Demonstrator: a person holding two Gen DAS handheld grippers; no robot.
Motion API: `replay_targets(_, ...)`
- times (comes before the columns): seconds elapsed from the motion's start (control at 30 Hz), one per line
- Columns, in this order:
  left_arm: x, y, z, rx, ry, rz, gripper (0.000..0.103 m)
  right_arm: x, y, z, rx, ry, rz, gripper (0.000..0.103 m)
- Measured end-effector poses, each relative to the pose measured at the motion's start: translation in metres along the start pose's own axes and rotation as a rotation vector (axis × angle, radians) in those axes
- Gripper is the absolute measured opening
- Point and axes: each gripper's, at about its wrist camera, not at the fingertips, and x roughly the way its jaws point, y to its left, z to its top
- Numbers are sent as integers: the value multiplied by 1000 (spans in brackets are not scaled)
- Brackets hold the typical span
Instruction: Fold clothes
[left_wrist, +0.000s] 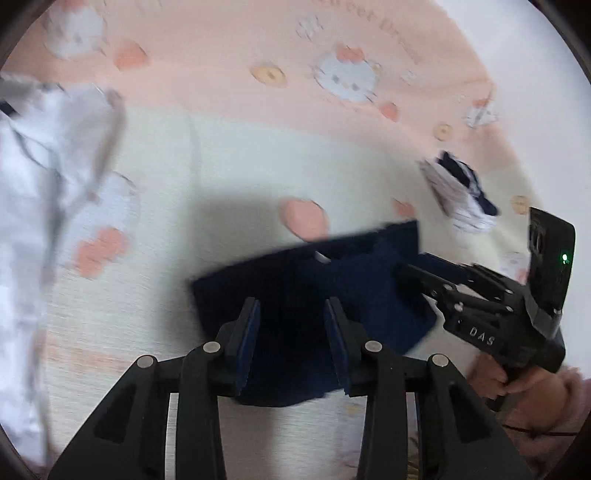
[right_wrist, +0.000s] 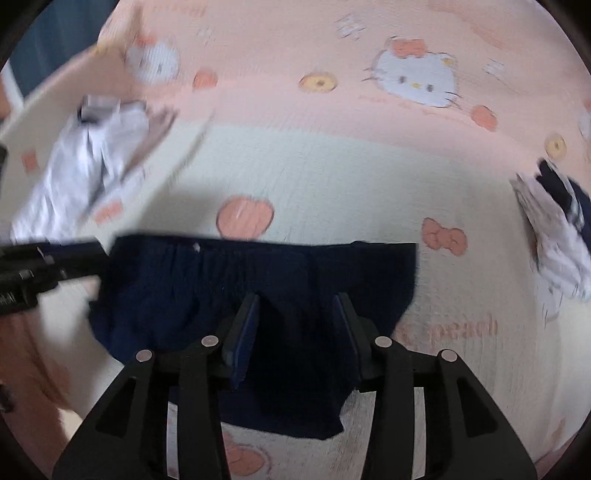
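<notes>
Two open grippers, left gripper (left_wrist: 291, 310) and right gripper (right_wrist: 299, 306), over one navy garment (right_wrist: 207, 284)

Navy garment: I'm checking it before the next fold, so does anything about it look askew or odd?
Nothing damaged. The navy garment lies on the patterned sheet with its lower edges bunched and uneven. Both grippers, left and right, are open over it. Motion blur hides finer detail.

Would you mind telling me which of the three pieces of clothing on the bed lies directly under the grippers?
The navy garment. Both open grippers, left and right, point at it; the white garment and striped bundle lie off to the sides.
</notes>
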Motion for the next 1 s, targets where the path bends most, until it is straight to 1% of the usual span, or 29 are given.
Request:
replay_targets(0.03, 10, -1, -3, -3, 38, -13, 38, 0, -3, -1, 27, 12, 26, 45)
replay_targets(0.07, 19, -2, -5, 3, 69, 2, 38, 2, -6, -1, 51, 30, 54, 52)
replay_targets(0.1, 27, -5, -8, 21, 94, 22, 38, 3, -9, -2, 75, 48, 82, 55)
replay_targets(0.13, 31, -8, -10, 42, 105, 32, 38, 7, -9, -2, 87, 72, 113, 58)
replay_targets(0.17, 29, -11, -10, 57, 101, 30, 38, 12, -7, -1, 83, 100, 126, 59)
replay_targets(0.2, 25, -11, -9, 62, 95, -3, 38, 17, -5, -1, 75, 130, 132, 59)
replay_targets(0.27, 16, -11, -7, 70, 84, -64, 38, 21, 3, 0, 39, 121, 102, 59)
replay_targets(0.33, 7, -7, -5, 64, 78, -107, 38, 22, 9, 0, -3, 105, 61, 59)
replay_targets(0.37, 6, -4, -5, 48, 79, -123, 38, 20, 11, -1, -27, 99, 36, 54)
replay_targets(0.43, 6, 1, -6, 5, 68, -118, 38, 22, 15, -7, -80, 120, -44, 41)
replay_targets(0.47, 4, 6, -4, -17, 53, -103, 38, 23, 17, -11, -108, 132, -87, 41)
replay_targets(0.5, 1, 11, -3, -33, 37, -89, 38, 23, 18, -13, -116, 138, -104, 41)
replay_targets(0.6, -3, 15, 2, -37, 1, -60, 38, 22, 20, -20, -121, 149, -130, 41)
replay_targets(0.7, 9, 1, 8, 46, 38, -59, 37, 21, 22, -26, -126, 159, -157, 41)
replay_targets(0.8, 34, -15, 15, 114, 93, -54, 35, 22, 20, -27, -124, 165, -158, 41)
replay_targets(0.83, 41, -15, 17, 113, 103, -51, 35, 21, 18, -28, -118, 162, -152, 41)
replay_targets(0.9, 48, -9, 21, 72, 113, -89, 35, 19, 14, -29, -99, 150, -133, 42)
replay_targets(0.93, 47, -5, 22, 53, 108, -107, 35, 18, 12, -30, -84, 140, -119, 42)
replay_targets(1.0, 45, -1, 19, 45, 102, -114, 33, 12, 6, -28, -40, 112, -95, 42)
